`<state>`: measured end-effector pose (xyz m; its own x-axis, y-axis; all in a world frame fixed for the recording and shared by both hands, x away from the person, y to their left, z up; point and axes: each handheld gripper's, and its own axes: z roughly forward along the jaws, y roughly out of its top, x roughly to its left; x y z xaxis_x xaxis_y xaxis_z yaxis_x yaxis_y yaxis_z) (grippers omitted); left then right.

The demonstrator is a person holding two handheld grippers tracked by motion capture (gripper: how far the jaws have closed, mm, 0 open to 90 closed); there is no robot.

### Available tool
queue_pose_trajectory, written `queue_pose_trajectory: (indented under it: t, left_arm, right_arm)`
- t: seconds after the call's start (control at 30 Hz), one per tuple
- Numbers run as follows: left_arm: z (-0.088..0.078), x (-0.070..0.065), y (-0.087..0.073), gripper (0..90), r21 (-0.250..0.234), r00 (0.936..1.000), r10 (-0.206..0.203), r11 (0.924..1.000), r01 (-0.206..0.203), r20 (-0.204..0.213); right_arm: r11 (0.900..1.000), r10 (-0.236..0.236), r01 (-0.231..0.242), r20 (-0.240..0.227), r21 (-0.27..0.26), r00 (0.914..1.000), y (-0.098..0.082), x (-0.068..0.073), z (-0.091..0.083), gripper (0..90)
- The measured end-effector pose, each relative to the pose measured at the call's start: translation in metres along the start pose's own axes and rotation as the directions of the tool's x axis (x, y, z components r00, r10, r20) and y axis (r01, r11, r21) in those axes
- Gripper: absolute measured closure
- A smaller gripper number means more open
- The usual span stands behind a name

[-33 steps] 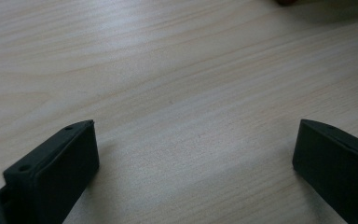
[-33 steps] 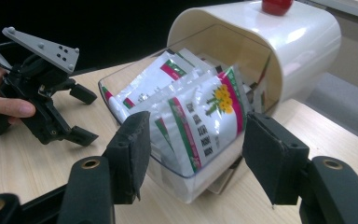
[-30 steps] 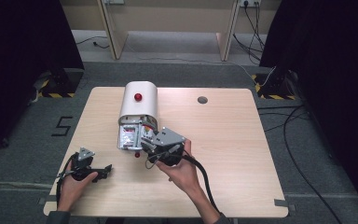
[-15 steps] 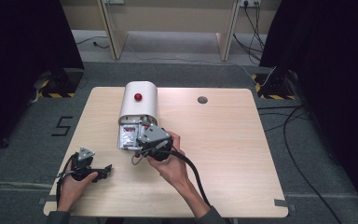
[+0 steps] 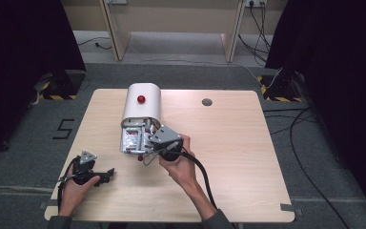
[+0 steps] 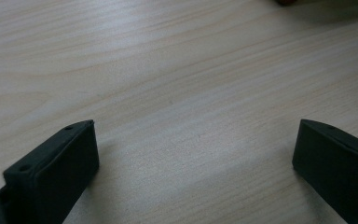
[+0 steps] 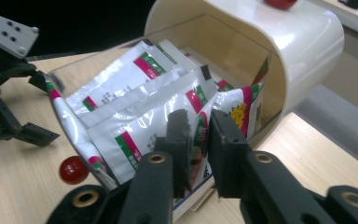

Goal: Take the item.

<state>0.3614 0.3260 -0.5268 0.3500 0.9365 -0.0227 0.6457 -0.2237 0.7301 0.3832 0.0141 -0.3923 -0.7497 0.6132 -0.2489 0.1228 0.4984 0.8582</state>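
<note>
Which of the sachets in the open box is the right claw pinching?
The frontmost sachet, standing on edge: the right claw has just closed on its upper edge. The other sachets lean behind it, untouched.

Grey carpet floor (image 5: 314, 200), black curtains (image 5: 19, 57) — wooden table (image 5: 248, 157)

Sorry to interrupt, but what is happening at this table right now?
A person's right gripper has just been closing on a white foil sachet with red and green print, one of several in the cream box with a clear front drawer. The left gripper rests open on the pale wooden table.
</note>
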Motion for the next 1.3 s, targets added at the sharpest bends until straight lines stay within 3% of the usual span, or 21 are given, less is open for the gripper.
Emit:
queue_pose_trajectory:
  t: [0.63, 0.93, 1.1, 1.3]
  left_arm:
    - [0.000, 0.000, 0.000, 0.0, 0.001, 1.0000, -0.001, 1.0000, 0.001, 0.000]
    - [0.000, 0.000, 0.000, 0.0, 0.001, 1.0000, -0.001, 1.0000, 0.001, 0.000]
    - [0.000, 0.000, 0.000, 0.0, 0.001, 1.0000, -0.001, 1.0000, 0.001, -0.001]
    - [0.000, 0.000, 0.000, 0.0, 0.001, 1.0000, -0.002, 1.0000, 0.002, -0.002]
  right_arm:
    - [0.990, -0.018, 0.010, -0.057, -0.138, 0.9982, 0.014, 0.001, -0.031, 87.2]
    - [0.977, 0.033, -0.049, -0.083, -0.207, 0.9960, 0.012, -0.014, -0.057, 87.3]
    - [0.975, 0.050, -0.066, -0.080, -0.214, 0.9955, 0.007, -0.023, -0.070, 87.3]
    - [0.976, 0.067, -0.071, -0.024, -0.208, 0.9974, -0.005, -0.042, -0.090, 87.3]
